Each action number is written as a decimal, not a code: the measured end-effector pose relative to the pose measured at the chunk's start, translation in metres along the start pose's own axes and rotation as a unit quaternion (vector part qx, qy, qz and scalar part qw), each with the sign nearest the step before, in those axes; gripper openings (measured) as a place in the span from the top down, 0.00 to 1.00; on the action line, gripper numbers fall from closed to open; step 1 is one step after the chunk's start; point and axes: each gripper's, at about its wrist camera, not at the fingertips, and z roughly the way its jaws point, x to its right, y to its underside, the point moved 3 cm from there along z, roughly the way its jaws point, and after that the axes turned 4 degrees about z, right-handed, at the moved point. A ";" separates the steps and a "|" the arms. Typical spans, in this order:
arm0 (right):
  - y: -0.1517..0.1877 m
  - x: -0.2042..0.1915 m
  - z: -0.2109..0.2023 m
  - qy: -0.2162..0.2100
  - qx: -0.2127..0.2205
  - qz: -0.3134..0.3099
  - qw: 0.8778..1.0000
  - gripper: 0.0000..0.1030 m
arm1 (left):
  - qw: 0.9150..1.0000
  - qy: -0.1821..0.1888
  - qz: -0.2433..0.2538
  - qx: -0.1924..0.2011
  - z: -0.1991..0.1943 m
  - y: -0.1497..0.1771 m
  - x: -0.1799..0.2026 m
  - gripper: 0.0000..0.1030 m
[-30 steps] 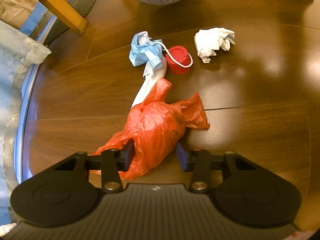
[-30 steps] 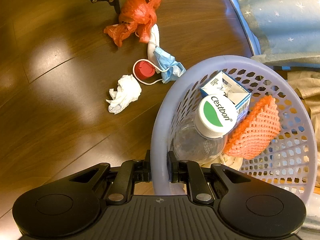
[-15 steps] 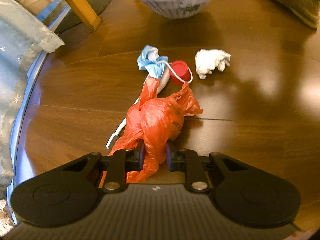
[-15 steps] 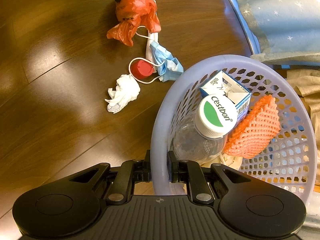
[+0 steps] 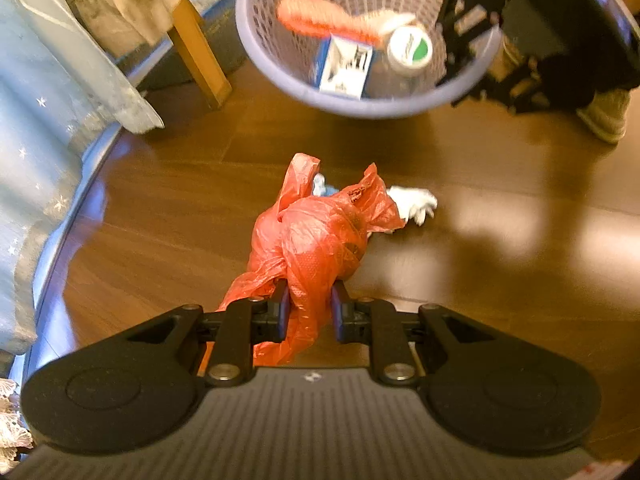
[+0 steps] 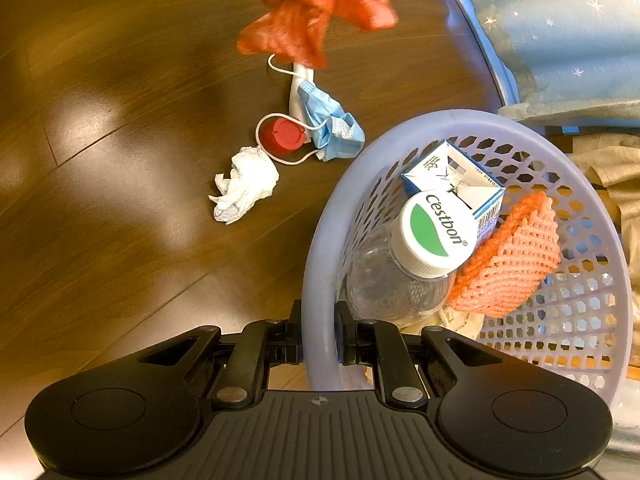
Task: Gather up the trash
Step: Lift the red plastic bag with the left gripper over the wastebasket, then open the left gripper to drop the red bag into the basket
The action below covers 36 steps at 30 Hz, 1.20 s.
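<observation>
My left gripper (image 5: 307,306) is shut on a crumpled red plastic bag (image 5: 320,236), which hangs above the wooden floor. The same red plastic bag (image 6: 308,8) shows blurred at the top of the right wrist view. My right gripper (image 6: 319,340) is shut on the rim of a lilac mesh basket (image 6: 320,264). The basket (image 5: 280,84) is tilted toward the left gripper. Inside lie a clear bottle with a green and white cap (image 6: 434,232), a small carton (image 6: 456,176) and an orange foam net (image 6: 512,256). On the floor lie a blue face mask (image 6: 332,124), a red cap (image 6: 282,134) and a crumpled white tissue (image 6: 246,184).
A white toothbrush-like stick (image 6: 298,88) lies under the mask. A wooden chair leg (image 5: 200,56) and pale blue starred fabric (image 5: 36,120) stand at the left. A person's shoe (image 5: 604,116) rests on the floor at the right, behind the basket.
The left gripper closed on the red bag and lifted it off the floor toward the basket. The white stick stayed on the floor. The right gripper keeps its hold on the rim.
</observation>
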 end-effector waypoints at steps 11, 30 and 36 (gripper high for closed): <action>0.001 -0.001 -0.002 -0.001 0.001 0.001 1.000 0.90 | 0.999 -0.016 -0.005 0.050 -0.038 -0.040 -0.010 0.84; 0.005 -0.004 -0.009 -0.007 0.009 0.003 1.000 0.90 | 0.990 0.001 0.052 0.132 -0.044 -0.135 -0.002 0.83; 0.009 -0.004 -0.010 -0.008 0.012 0.004 1.000 0.90 | 0.986 0.016 0.073 0.147 -0.034 -0.160 0.002 0.83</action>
